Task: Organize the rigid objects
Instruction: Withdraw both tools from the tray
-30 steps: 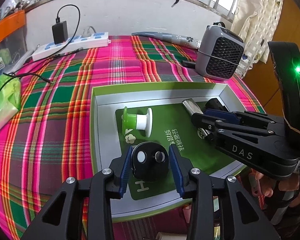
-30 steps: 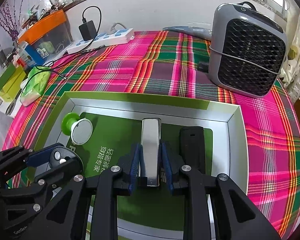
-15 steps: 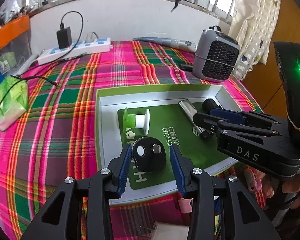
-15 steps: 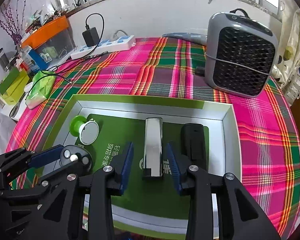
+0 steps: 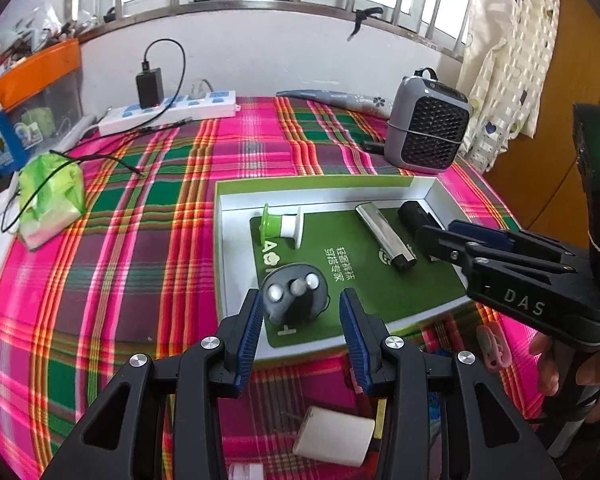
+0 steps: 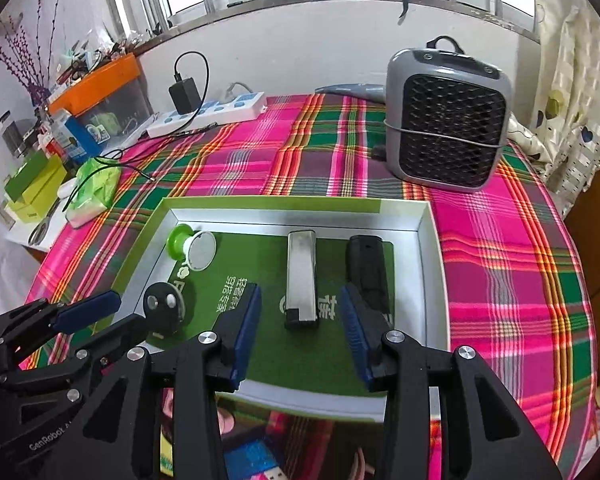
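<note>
A shallow green-rimmed tray lies on the plaid table. In it lie a black round plug adapter, a green-and-white spool, a silver rectangular bar and a black block. My left gripper is open, its blue pads apart from the adapter, which lies just beyond them. My right gripper hangs over the tray's near side with its jaws opening; the silver bar rests free on the tray beyond the pads.
A grey mesh-fronted fan heater stands at the back right of the table. A white power strip with a black charger lies at the back left, a green tissue pack at the left. A white box lies below the table's near edge.
My right gripper opened and let go of the silver bar, then drew back and up. My left gripper also pulled back from the adapter, staying open.
</note>
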Demonstrator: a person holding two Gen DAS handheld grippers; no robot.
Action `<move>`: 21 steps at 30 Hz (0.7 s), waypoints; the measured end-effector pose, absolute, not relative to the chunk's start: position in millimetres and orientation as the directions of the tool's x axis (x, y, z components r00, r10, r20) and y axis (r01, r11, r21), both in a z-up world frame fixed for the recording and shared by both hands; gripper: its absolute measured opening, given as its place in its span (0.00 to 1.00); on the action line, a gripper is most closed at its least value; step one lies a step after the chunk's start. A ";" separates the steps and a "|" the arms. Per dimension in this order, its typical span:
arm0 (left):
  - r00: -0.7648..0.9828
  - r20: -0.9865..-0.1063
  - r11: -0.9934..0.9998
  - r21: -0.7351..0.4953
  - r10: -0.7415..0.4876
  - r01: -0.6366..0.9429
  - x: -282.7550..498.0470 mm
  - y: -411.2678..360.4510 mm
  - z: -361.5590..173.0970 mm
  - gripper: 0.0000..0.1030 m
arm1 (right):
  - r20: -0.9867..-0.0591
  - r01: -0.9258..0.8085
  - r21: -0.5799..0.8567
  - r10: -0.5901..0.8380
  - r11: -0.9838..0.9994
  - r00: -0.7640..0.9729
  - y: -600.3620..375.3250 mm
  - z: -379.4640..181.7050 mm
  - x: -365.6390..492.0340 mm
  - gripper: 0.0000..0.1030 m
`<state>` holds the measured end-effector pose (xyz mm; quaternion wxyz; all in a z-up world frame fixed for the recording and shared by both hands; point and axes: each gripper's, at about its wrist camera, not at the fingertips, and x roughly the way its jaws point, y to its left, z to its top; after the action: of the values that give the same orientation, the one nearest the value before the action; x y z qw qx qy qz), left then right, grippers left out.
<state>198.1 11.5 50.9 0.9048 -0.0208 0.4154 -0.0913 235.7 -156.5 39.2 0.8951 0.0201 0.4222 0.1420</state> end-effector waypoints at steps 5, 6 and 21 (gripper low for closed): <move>0.642 -0.744 0.982 -0.120 -0.185 0.144 187.2 15.1 52.6 0.38 | -0.731 -0.226 0.133 0.249 0.965 0.635 -162.4 44.8 221.5 0.41; 0.645 -0.742 0.982 -0.123 -0.186 0.142 185.1 16.4 53.4 0.38 | -0.728 -0.226 0.130 0.247 0.965 0.639 -163.8 45.7 218.5 0.41; 0.687 -0.707 0.985 -0.159 -0.166 0.074 142.4 46.8 63.9 0.38 | -0.700 -0.168 0.145 0.221 0.975 0.679 -201.7 51.5 176.6 0.41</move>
<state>142.4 46.8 63.9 0.9166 -0.0587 0.3901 -0.0655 176.6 -201.7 51.5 0.9157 0.0343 0.3861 0.1061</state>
